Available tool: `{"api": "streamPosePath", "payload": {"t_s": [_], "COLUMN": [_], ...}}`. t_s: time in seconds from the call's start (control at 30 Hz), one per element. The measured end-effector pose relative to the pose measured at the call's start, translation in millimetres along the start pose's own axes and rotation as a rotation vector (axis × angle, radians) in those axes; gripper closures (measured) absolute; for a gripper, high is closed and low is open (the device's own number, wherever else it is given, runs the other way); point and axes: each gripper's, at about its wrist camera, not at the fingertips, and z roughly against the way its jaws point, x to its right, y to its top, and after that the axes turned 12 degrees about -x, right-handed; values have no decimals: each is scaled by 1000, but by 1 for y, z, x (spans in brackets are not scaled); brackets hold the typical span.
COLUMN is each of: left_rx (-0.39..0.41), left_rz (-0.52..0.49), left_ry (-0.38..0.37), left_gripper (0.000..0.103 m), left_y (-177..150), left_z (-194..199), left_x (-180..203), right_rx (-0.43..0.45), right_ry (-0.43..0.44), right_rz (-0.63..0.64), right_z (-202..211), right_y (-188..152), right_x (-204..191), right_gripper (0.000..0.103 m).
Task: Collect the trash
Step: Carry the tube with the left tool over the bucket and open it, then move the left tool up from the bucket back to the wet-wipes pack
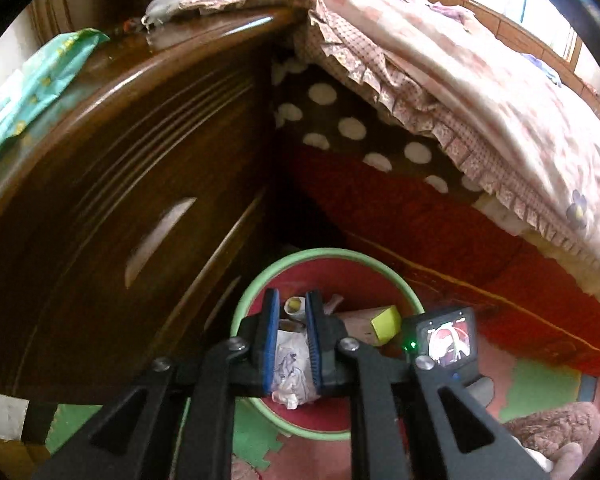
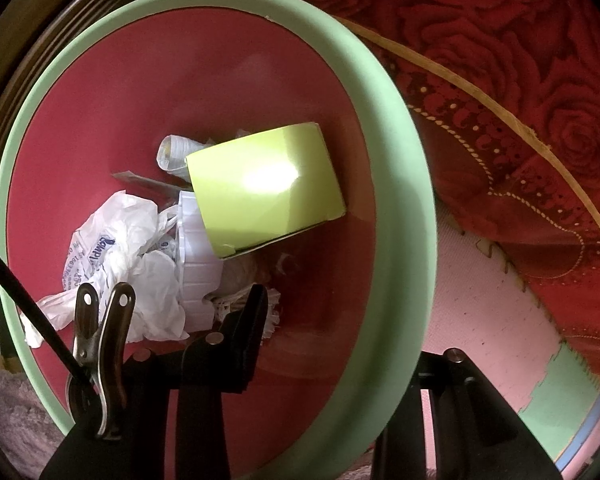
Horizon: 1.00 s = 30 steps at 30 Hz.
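- We are looking down into a round waste bin with a pale green rim (image 2: 380, 128) and a red inside, standing on the floor between a dark brown wooden cabinet (image 1: 132, 168) and a bed draped in a red rose-patterned cover (image 2: 520, 60).
- Inside the bin, a lime-green cardboard box (image 2: 264, 184) is leaning over a white ribbed plastic piece (image 2: 198, 256), a crumpled white plastic bag with blue print (image 2: 116, 248) and a rolled white paper scrap (image 2: 176, 152).
- Our left gripper (image 1: 293, 344) is pinching a crumpled wad of white paper (image 1: 290, 376) between its blue pads, right above the bin's opening.
- Our right gripper (image 2: 324, 360) is pointing down at the bin with one finger inside the rim and the other outside; the rim is sitting between them, but we cannot tell whether the pads are pressing on it.
- A metal spring clip (image 2: 100, 356) is hiding part of the bin's near wall in the right wrist view.
- What is lying under the box is too dark to make out.
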Motion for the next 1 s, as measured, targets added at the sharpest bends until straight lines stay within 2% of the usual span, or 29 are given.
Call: {"api": "streamPosePath", "payload": {"t_s": [0.07,0.2,0.43,0.67,0.77,1.0], "left_rx": [18,35,34,70,81,119], "left_rz": [6,17,41,58,66,104], "left_ry": [18,30,45,76,70,107], "left_gripper": [88,73,61,44,42,42], "left_y": [-4,-10,-17,-19,-21,-28], "left_z": [5,17,28,51,63,95], "left_x": [1,-2,-4,-9,-14,-35], "right_rx": [0,0,0,0,0,0], "right_ry": [0,1,0,0,0,-1], "right_rz": [-1,-1,0,-1,-1,0], "right_z": [0,0,0,0,0,0], "right_y": [1,0,-2,-1,-1,-1], "right_x": [0,0,-1,-1,-1,-1], "right_gripper": [69,69,69,69,69,69]}}
